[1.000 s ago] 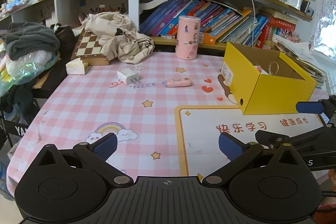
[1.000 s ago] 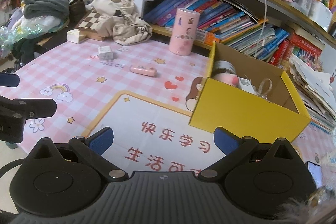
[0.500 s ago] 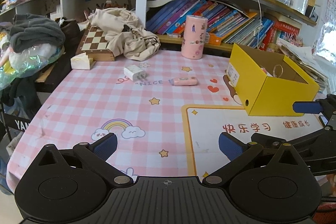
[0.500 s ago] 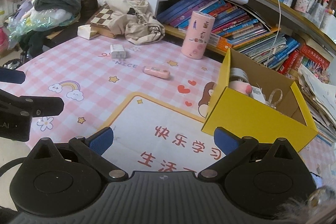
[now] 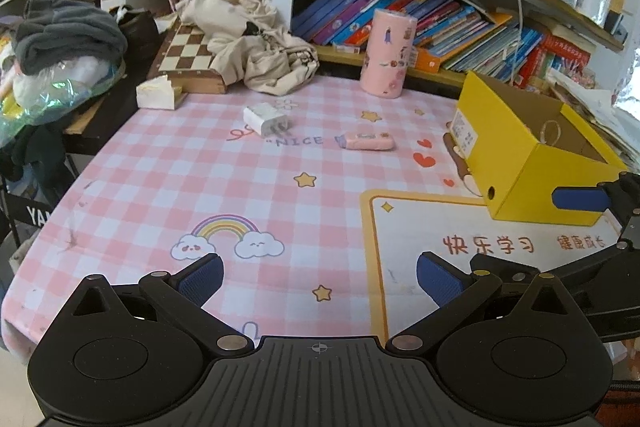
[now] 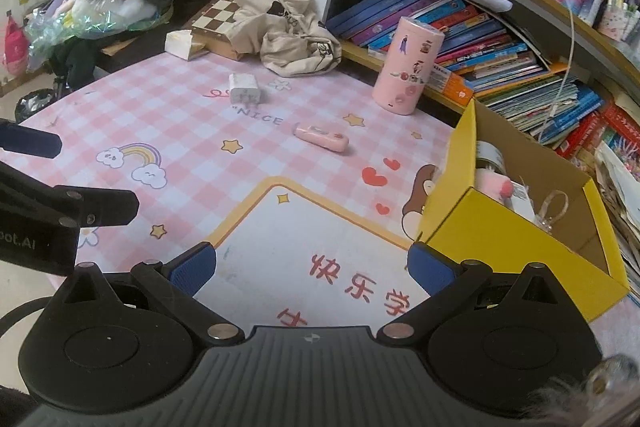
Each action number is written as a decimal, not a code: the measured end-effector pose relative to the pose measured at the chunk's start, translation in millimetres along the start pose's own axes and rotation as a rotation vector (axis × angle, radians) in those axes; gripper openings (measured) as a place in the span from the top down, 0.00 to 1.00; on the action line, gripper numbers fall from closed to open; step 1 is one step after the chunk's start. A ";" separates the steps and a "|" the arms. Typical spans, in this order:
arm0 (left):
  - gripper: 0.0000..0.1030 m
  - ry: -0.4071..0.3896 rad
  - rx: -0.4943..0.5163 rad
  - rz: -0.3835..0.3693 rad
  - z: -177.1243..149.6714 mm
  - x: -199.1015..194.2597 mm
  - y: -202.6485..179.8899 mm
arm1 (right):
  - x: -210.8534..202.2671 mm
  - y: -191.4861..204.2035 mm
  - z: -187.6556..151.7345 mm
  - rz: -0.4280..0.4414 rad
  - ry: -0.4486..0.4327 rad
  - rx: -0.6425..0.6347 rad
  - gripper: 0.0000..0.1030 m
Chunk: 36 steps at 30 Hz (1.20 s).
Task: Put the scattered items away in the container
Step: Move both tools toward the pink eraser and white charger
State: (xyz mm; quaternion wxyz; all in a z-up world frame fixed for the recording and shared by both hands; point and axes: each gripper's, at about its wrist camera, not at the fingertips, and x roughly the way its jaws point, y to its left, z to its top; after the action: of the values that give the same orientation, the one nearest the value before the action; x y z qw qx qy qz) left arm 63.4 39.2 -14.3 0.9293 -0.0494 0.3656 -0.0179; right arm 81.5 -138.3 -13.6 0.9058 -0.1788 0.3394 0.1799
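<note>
A yellow cardboard box [image 5: 516, 183] [image 6: 516, 251] stands at the right of the pink checked table and holds several small items, among them a pink one [image 6: 494, 183]. A white plug charger [image 5: 265, 121] [image 6: 244, 90] and a small pink device [image 5: 366, 141] [image 6: 322, 137] lie loose on the cloth at the far middle. My left gripper [image 5: 319, 277] hangs open over the near edge with nothing between its fingers. My right gripper [image 6: 312, 267] is open too, low over the white mat, just left of the box.
A tall pink canister [image 5: 386, 53] [image 6: 408, 65] stands by the bookshelf. A chessboard [image 5: 186, 53], a beige cloth bag [image 5: 256, 39] and a tissue packet [image 5: 154, 95] crowd the far left. Clothes pile [image 5: 68, 35] beyond the left edge. Books [image 6: 460, 27] fill the shelf behind.
Both grippers have drawn back and upward from the table, so the box and loose items look farther and smaller. Both stay open; nothing on the table has moved.
</note>
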 end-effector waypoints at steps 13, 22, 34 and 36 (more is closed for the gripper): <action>0.00 -0.012 -0.018 -0.019 24.3 38.2 8.8 | 53.0 -13.7 27.5 0.058 0.033 -0.019 0.00; 0.00 -0.028 -0.020 0.000 42.2 70.9 21.5 | 97.7 -24.7 46.2 0.066 0.036 0.025 0.00; 0.00 -0.006 0.000 0.043 73.2 131.1 29.2 | 158.0 -40.9 72.9 0.039 0.028 0.133 0.00; 0.00 -0.013 0.008 0.051 80.1 138.1 29.8 | 165.0 -44.2 75.8 0.031 0.027 0.157 0.00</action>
State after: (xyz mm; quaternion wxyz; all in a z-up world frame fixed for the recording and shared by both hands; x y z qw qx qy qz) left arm 218.9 65.5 -52.7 0.9320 -0.0362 0.3605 0.0047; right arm 259.2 -109.2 -63.3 0.9095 -0.1043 0.3674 0.1644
